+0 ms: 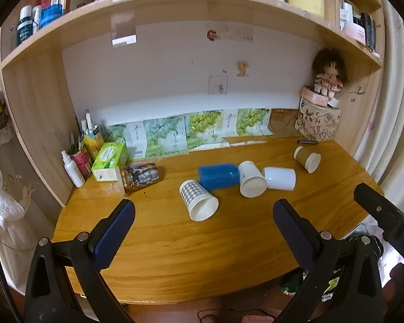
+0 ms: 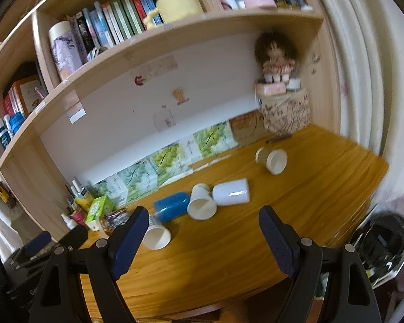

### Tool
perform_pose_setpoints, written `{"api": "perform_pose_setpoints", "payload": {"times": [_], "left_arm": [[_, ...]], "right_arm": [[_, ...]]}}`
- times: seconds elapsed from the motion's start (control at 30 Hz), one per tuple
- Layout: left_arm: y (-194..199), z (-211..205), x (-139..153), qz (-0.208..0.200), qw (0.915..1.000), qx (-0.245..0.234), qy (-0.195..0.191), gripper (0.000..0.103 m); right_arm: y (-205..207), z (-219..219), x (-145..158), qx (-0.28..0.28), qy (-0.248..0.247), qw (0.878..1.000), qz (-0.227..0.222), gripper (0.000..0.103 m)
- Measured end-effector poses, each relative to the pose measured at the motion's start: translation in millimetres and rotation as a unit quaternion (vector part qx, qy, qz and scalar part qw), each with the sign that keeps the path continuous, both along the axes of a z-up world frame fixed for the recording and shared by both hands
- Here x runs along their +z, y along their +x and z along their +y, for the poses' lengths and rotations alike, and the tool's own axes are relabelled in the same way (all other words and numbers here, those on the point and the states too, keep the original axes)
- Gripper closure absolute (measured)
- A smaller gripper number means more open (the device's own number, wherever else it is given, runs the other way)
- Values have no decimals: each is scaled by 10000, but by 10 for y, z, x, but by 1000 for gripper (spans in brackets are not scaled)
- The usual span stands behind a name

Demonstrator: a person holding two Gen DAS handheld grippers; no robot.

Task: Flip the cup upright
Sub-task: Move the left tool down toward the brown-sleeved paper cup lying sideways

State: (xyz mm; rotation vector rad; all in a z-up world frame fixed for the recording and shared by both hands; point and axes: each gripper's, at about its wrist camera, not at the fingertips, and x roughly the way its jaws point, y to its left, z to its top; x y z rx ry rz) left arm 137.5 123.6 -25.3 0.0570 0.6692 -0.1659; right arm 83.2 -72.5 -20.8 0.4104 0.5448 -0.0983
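Several cups lie on their sides on the wooden desk point(image 1: 175, 242): a checked paper cup point(image 1: 198, 199), a blue cup point(image 1: 218, 175), a white paper cup point(image 1: 251, 179), a white mug point(image 1: 280, 178), a brown paper cup point(image 1: 307, 158) and a patterned glass point(image 1: 138, 176). My left gripper point(image 1: 203, 215) is open and empty, just in front of the checked cup. My right gripper point(image 2: 202, 222) is open and empty, hovering in front of the white paper cup point(image 2: 202, 202), with the blue cup point(image 2: 171, 206) and white mug point(image 2: 231, 191) to either side of it.
A green tissue box point(image 1: 110, 161), spray bottle point(image 1: 74, 169) and pen holder point(image 1: 80, 158) stand at the back left. A doll on a fabric basket point(image 1: 320, 118) stands at the back right. A pen point(image 1: 308, 142) lies near it. Shelves with books hang overhead.
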Motion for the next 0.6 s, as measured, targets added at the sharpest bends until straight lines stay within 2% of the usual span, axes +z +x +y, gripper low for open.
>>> {"api": "perform_pose_setpoints", "payload": {"times": [0.23, 0.4, 0.6], "left_arm": [[85, -94, -99, 414, 9989, -211, -65, 1], [199, -321, -130, 668, 9973, -304, -17, 1], [407, -664, -63, 700, 9967, -380, 160, 1]], "right_arm": [[88, -17, -113, 133, 208, 9990, 361, 19], [181, -145, -189, 255, 327, 9971, 643, 19], [361, -460, -199, 348, 434, 9957, 736, 19]]}}
